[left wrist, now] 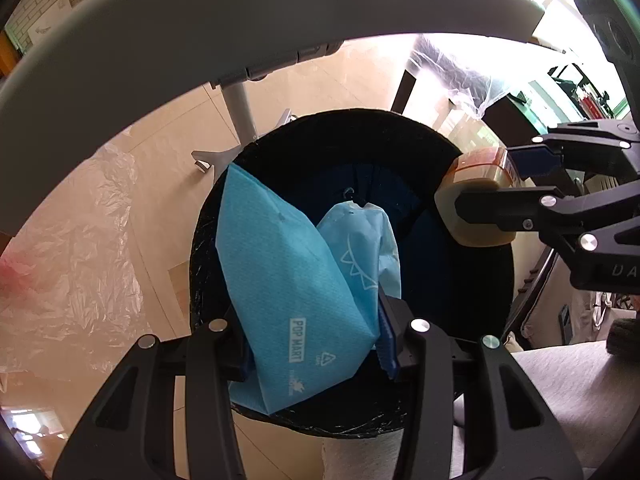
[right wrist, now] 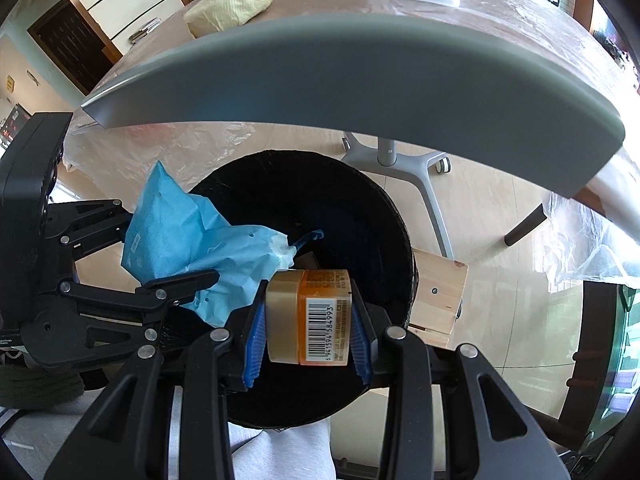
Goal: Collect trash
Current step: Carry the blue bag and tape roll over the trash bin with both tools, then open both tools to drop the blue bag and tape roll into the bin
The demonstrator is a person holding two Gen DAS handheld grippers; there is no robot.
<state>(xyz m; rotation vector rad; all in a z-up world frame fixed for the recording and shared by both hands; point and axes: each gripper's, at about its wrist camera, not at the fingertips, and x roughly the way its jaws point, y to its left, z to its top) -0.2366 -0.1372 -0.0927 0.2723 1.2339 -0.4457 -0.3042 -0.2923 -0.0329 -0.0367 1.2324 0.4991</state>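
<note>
My left gripper (left wrist: 316, 340) is shut on a light blue POP MART bag (left wrist: 288, 280) and holds it over the open black trash bin (left wrist: 360, 128). The bag also shows in the right wrist view (right wrist: 180, 236), with the left gripper (right wrist: 176, 276) around it. My right gripper (right wrist: 308, 328) is shut on a small orange jar (right wrist: 316, 316) with a cream lid and a barcode, held over the bin (right wrist: 304, 172). In the left wrist view the jar (left wrist: 476, 188) hangs over the bin's right rim in the right gripper (left wrist: 508, 184).
A grey tabletop edge (right wrist: 360, 72) overhangs the bin. A white table base (right wrist: 400, 160) stands on the tiled floor behind it. A wooden block (right wrist: 436, 292) sits beside the bin. Clear plastic sheeting (left wrist: 68, 260) lies on the floor. A paper-wrapped bundle (right wrist: 228, 4) lies on the far table.
</note>
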